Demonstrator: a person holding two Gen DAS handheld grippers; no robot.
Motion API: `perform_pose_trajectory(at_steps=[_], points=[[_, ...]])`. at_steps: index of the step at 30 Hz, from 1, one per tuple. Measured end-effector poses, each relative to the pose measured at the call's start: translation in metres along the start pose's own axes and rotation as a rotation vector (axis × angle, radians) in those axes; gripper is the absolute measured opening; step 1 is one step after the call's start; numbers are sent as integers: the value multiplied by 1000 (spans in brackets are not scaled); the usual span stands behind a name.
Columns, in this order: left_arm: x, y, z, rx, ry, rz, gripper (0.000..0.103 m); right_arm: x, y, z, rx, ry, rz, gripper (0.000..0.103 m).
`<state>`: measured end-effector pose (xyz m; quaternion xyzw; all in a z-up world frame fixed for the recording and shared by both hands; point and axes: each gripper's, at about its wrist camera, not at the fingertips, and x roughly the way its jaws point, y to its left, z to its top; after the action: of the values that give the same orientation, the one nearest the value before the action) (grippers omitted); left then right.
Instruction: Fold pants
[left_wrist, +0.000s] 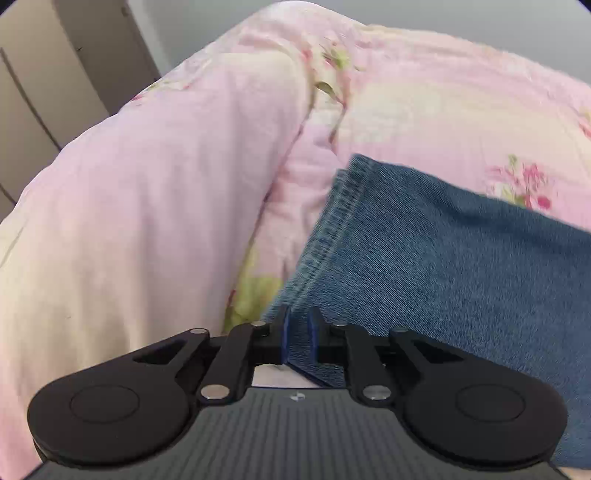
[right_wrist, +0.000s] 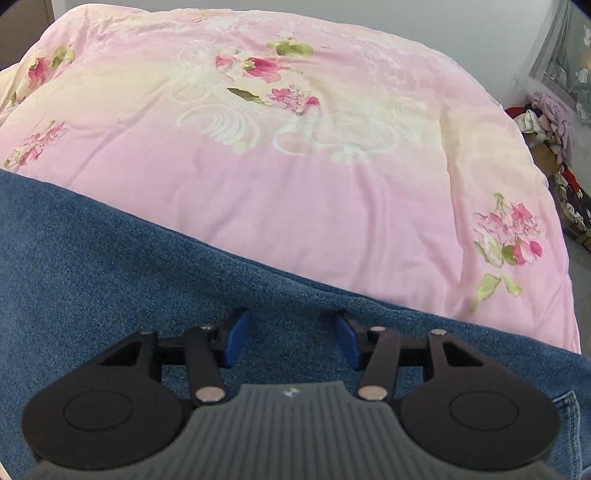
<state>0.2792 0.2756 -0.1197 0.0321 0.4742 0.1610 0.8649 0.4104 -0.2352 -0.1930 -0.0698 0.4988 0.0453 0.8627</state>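
left holds the hem, right waits over the denim

the jeans (right_wrist: 110, 258) lie across the near side of the quilt (right_wrist: 295, 147), a broad blue band running from the left of the right wrist view down to its lower right corner, where a stitched pocket edge shows. in the left wrist view the stitched hem (left_wrist: 332, 229) rises up and away from my fingers, so i judge that end is lifted a little off the bed rather than lying flat.

my left gripper (left_wrist: 300, 332) has its jaws pressed together on a fold of denim near the hem; the cloth shows squeezed between the blue pads (left_wrist: 285, 332). i grip here because the hem is the end i would carry over to make the fold.

my right gripper (right_wrist: 291, 338) sits over the middle of the jeans with its jaws spread and nothing between them. whether its pads (right_wrist: 236, 336) touch the cloth i cannot tell. i read it as ready to pin or pinch the fabric so the fold stays even.

the quilt is soft and puffy, so the denim may slide. a clothes pile (right_wrist: 546, 122) sits beyond the bed's far right corner, well apart.
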Motion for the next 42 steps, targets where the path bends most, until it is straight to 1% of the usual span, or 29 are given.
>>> perform_pose_trajectory(at_steps=[1, 2, 3, 5, 7, 9, 11, 13, 14, 16, 18, 21, 24, 28, 30, 33, 35, 37, 38, 40, 42], points=[[-6, 5, 0, -24, -14, 17, 42, -7, 1, 0, -2, -17, 14, 49], [-12, 10, -2, -55, -28, 14, 47, -14, 3, 0, -8, -32, 27, 49], [-16, 16, -4, -89, -39, -6, 51, -22, 7, 0, -17, -45, 33, 49], [-24, 25, -7, -168, -32, -85, 53, -33, 17, 2, -31, -57, 62, 49], [-27, 29, -14, -244, -17, -119, 58, -42, 31, 2, -36, -53, 109, 49], [-27, 30, -22, -296, -8, -145, 62, -50, 51, 3, -57, -39, 165, 49], [-22, 32, -27, -355, 3, -176, 63, -55, 77, 3, -118, -33, 229, 49], [-16, 35, -32, -417, 14, -200, 64, -59, 110, 2, -235, -26, 285, 49], [-11, 36, -35, -451, 19, -208, 65, -61, 126, 1, -303, -31, 301, 49], [-1, 37, -38, -490, 39, -219, 65, -60, 156, -1, -433, -35, 322, 49], [8, 39, -39, -524, 41, -228, 65, -53, 178, 0, -514, -22, 339, 49], [19, 42, -40, -554, 27, -252, 65, -40, 200, 11, -580, -17, 359, 49], [32, 47, -39, -578, 23, -274, 65, -26, 217, 26, -617, -11, 367, 48], [49, 53, -38, -630, 41, -315, 72, -6, 232, 48, -646, 7, 358, 48], [56, 53, -38, -640, 42, -329, 74, 2, 240, 58, -656, 15, 345, 48], [63, 56, -40, -663, 28, -360, 73, 11, 248, 65, -654, 42, 337, 48], [64, 58, -41, -673, 17, -374, 67, 15, 252, 68, -656, 49, 330, 49], [61, 58, -41, -660, -3, -380, 54, 16, 255, 69, -658, 53, 325, 49], [58, 58, -41, -656, -12, -380, 51, 15, 254, 69, -657, 55, 325, 49], [49, 55, -38, -617, -39, -375, 41, 14, 254, 69, -659, 57, 323, 49], [38, 48, -32, -528, -62, -343, 37, 14, 256, 67, -662, 55, 315, 49]])
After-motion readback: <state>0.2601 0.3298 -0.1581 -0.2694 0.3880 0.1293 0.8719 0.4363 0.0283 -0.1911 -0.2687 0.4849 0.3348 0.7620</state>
